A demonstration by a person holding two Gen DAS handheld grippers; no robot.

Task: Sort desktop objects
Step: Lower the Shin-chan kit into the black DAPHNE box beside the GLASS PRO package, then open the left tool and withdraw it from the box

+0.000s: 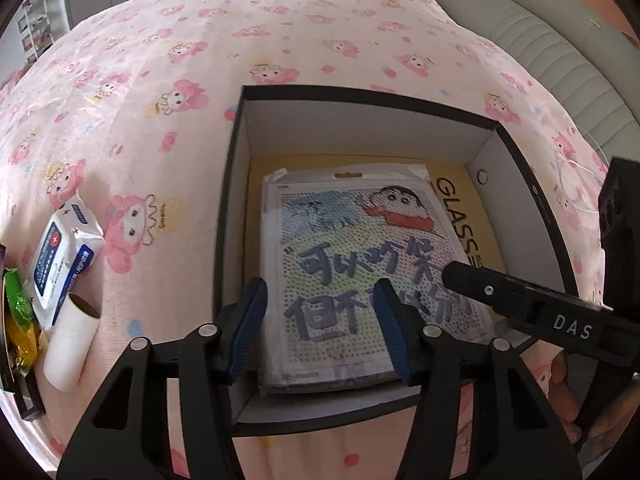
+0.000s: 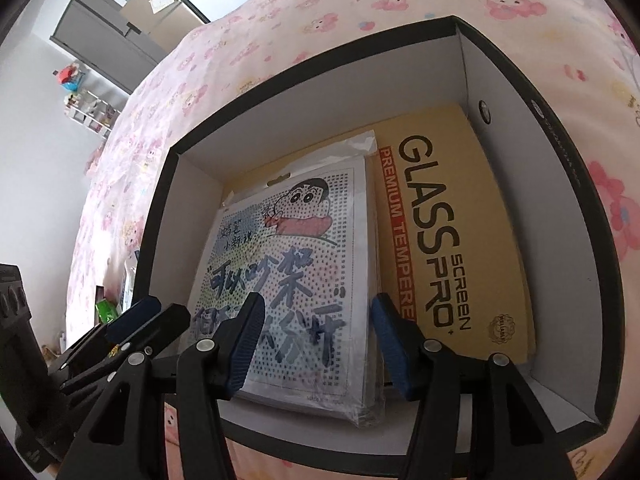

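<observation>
On the pink tablecloth (image 1: 160, 60), both tongs (left (image 1: 320, 324), right (image 2: 316, 340)) hang apparently parted, empty, over the boxed cartoon packet (image 2: 288, 280).

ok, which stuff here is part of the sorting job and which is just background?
Job:
- black box
- cartoon packet inside it
- yellow screen-protector pack beneath
- wipes pack
- cardboard tube
- snack wrappers

Background:
- pink cloth
- grey chair
- shelf with toys

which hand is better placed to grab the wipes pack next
Left, probably. The wipes pack lies on the cloth left of the box, on the left gripper's side. The right gripper hangs over the box, farther away.
</observation>
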